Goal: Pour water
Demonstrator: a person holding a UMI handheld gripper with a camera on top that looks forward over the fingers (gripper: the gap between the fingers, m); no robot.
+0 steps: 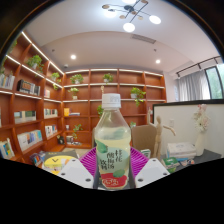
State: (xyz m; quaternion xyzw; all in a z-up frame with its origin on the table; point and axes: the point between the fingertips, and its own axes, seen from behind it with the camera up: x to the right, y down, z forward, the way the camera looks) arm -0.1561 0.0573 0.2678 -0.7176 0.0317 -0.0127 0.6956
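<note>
Bottle [112,140] of clear plastic is standing upright between the two fingers of the tongs [112,172], filling the middle of the gripper view. It is wearing a white screw cap [112,101] and a green and pink label [112,165] with printed characters too small to read. The white fingers [152,172] are sitting on either side of its lower body, and the magenta pads [143,157] are showing just behind the label at both sides; the tongs are looking pressed against the bottle, pinching it, though the contact itself is lying hidden behind the label. What the bottle's base is resting on is not showing.

Beyond the bottle, wooden shelves [40,95] are running along the back and side walls, carrying books and small green plants [137,96]. A cardboard box [146,137] is sitting just behind the bottle, with a white boxy object [185,128] near it. Round ceiling lights [128,27] are glowing overhead, and a window with curtains [195,85] is showing beside the shelves.
</note>
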